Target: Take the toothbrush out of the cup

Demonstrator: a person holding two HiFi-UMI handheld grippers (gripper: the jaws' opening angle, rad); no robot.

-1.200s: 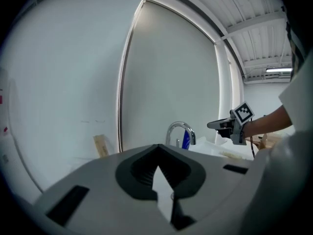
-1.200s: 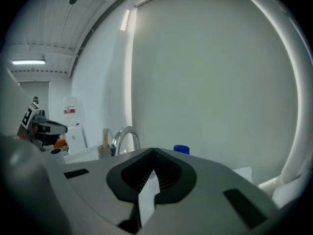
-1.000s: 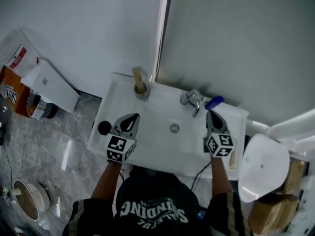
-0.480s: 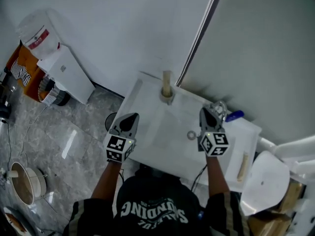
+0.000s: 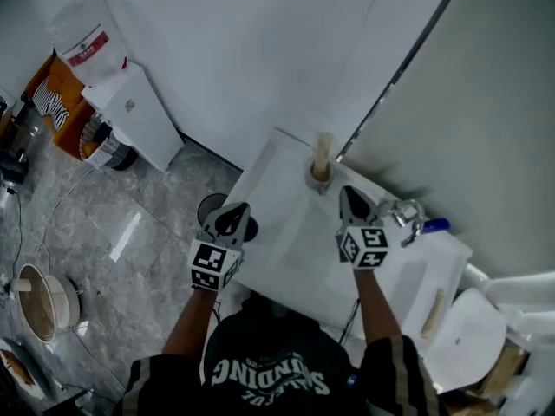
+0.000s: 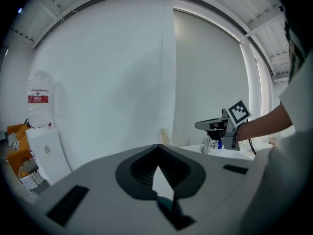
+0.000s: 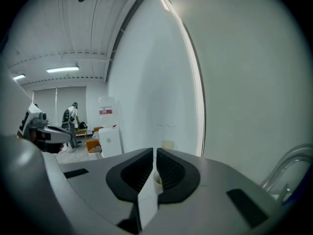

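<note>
In the cup (image 5: 320, 179) the toothbrush (image 5: 324, 148) stands ungrasped; right gripper (image 5: 348, 196), just beside the cup, and left gripper (image 5: 232, 215) both pressed together, empty.

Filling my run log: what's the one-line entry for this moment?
stage: pre-grasp | left gripper: shut, empty | right gripper: shut, empty, by cup | toothbrush: in cup

The right tool (image 5: 349, 196) now sits near the cup (image 5: 319, 178), away from the tap (image 5: 406, 219); the left tool (image 5: 231, 218) hangs past the sink (image 5: 277, 232) edge.
</note>
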